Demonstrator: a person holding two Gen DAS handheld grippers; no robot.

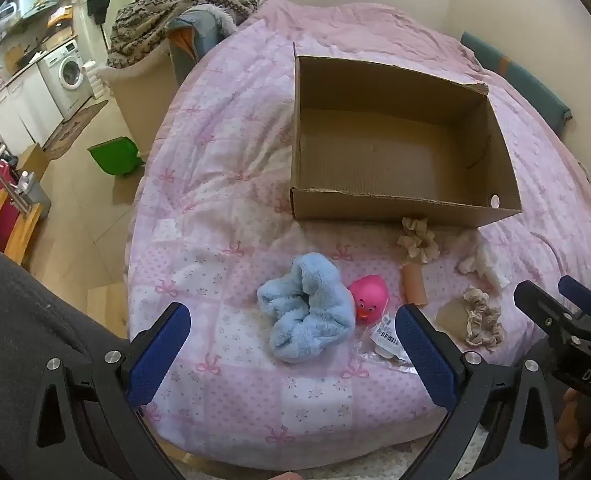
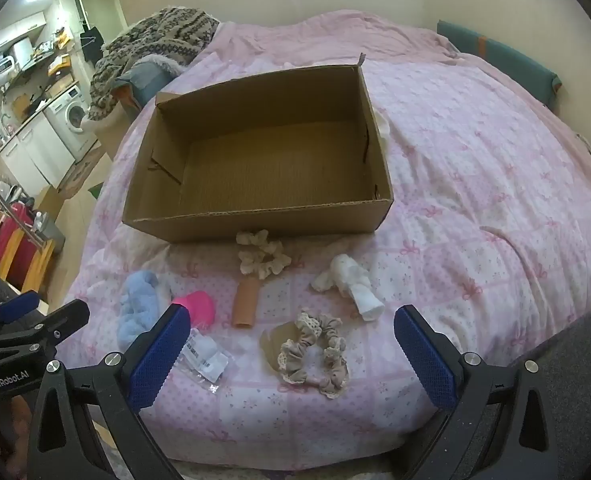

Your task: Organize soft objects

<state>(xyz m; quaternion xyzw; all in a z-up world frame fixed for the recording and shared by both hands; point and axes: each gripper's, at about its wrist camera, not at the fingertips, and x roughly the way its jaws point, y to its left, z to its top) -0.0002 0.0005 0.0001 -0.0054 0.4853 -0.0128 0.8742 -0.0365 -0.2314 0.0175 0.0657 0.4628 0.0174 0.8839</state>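
With both grippers hanging above the near edge of the bed and nothing held, I log the layout against the cardboard box (image 1: 399,140), which sits empty on the pink quilt (image 1: 215,200).

Left gripper (image 1: 291,344): fingers spread wide, nothing between them. Straight ahead of it, on the near side of the box, lies the blue fluffy cloth (image 1: 307,308), bunched, its long axis running roughly from the box toward me. A pink rubber duck (image 1: 369,298) touches the cloth's right side, and a clear packet with a barcode label (image 1: 387,340) lies just nearer than the duck.

Right gripper (image 2: 291,344): fingers also wide apart, empty. Directly ahead of it lies the beige lace scrunchie (image 2: 315,356), resting partly on a brown card. Closer to the box are a cream scrunchie (image 2: 261,254), almost touching the front wall, a tan tube (image 2: 244,304) with its long axis pointing at the box, and a white rolled sock (image 2: 351,286) to the right.

Judgement: the left arm is nearer the blue cloth, the right nearer the lace scrunchie; either pick needs a short forward drop, then a carry over the front wall.

Surface is soft and wrinkled, so the fingers may snag quilt fabric. Beyond the box to the left, a patterned blanket (image 1: 183,4); further left, a kitchen with a washing machine (image 1: 69,74).
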